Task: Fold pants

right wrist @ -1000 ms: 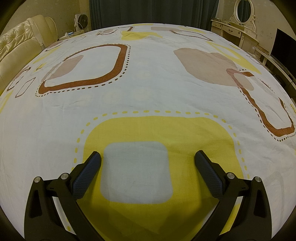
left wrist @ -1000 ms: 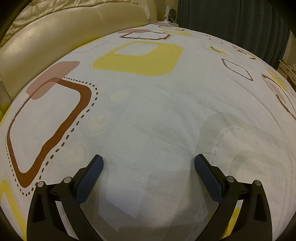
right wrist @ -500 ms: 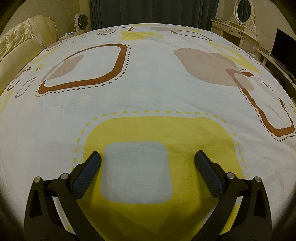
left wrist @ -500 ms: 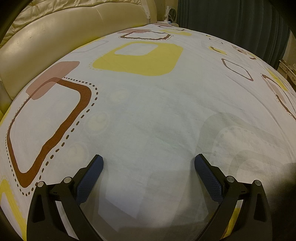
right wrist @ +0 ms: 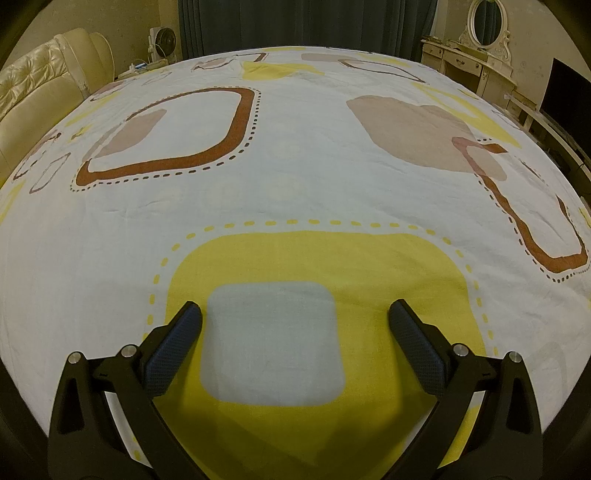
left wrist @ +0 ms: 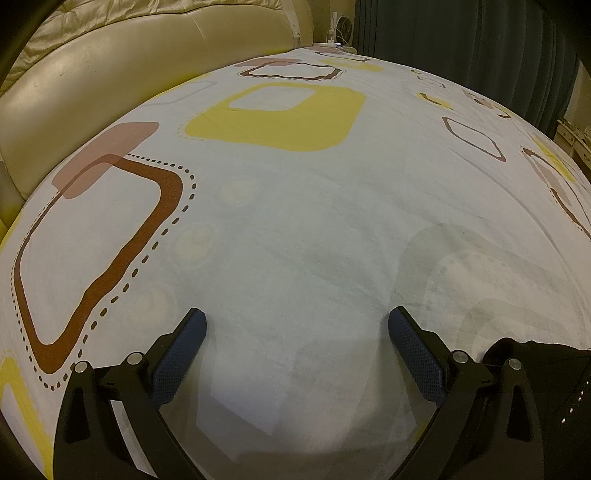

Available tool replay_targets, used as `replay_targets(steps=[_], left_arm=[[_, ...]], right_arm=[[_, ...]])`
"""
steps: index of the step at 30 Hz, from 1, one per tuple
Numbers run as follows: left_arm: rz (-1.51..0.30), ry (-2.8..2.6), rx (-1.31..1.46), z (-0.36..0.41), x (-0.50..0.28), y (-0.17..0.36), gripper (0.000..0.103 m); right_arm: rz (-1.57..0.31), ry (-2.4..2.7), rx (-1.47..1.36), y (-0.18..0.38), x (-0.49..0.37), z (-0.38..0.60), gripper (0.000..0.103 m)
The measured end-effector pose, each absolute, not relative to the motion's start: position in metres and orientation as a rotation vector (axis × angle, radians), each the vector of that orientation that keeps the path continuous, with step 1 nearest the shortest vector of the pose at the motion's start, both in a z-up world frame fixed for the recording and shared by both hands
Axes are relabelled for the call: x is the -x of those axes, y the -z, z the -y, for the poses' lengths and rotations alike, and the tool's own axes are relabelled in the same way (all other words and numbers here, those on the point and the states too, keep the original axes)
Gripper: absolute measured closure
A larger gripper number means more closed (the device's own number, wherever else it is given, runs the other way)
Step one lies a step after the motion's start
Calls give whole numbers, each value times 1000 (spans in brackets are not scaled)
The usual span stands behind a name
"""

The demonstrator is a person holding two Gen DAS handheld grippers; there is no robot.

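A piece of black cloth with small shiny studs, likely the pants (left wrist: 550, 373), lies on the bed sheet (left wrist: 295, 236) at the lower right edge of the left wrist view, just right of my left gripper's right finger. My left gripper (left wrist: 295, 325) is open and empty above the white patterned sheet. My right gripper (right wrist: 295, 317) is open and empty above a yellow square print on the sheet (right wrist: 295, 166). No pants show in the right wrist view.
A cream padded headboard (left wrist: 92, 74) runs along the bed's left side. Dark curtains (right wrist: 295, 22) hang behind the bed. A fan (right wrist: 164, 37) stands at the far corner. A cream dressing table with mirror (right wrist: 476, 55) and a dark screen (right wrist: 569, 92) stand at the right.
Black studded cloth has come into the lower right corner of the left wrist view, where a dark shadow showed half a second ago. Both grippers have stayed still and open.
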State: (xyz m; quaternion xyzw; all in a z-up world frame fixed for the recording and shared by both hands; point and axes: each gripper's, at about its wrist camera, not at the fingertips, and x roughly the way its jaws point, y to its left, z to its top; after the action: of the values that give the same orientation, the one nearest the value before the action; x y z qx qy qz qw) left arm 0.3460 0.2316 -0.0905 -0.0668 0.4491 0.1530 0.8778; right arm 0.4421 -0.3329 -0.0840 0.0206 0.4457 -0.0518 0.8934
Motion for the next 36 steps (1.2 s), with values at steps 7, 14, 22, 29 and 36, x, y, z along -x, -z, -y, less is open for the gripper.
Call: replay_targets(steps=[7,14,22,29,36], left_arm=[[-854,-452,47,-236,-352,72,5],[-584,-524,-202,-197,-298,1,5],[-738,-204,-40,-88,-163,-2,5],[-755,-94,-63,-19,-84,-8,5],[-775,-36,-59,2,-51,-7,5]], right_arm=[[-769,106,-58,39,-472,349,2],[-266,275,-130,-102,-361,374,2],[-603,206,-152,-35,-167,380,2],[-734,213,-229,-2,-63,378,2],[-756,156,-196,-9,-19,350,2]])
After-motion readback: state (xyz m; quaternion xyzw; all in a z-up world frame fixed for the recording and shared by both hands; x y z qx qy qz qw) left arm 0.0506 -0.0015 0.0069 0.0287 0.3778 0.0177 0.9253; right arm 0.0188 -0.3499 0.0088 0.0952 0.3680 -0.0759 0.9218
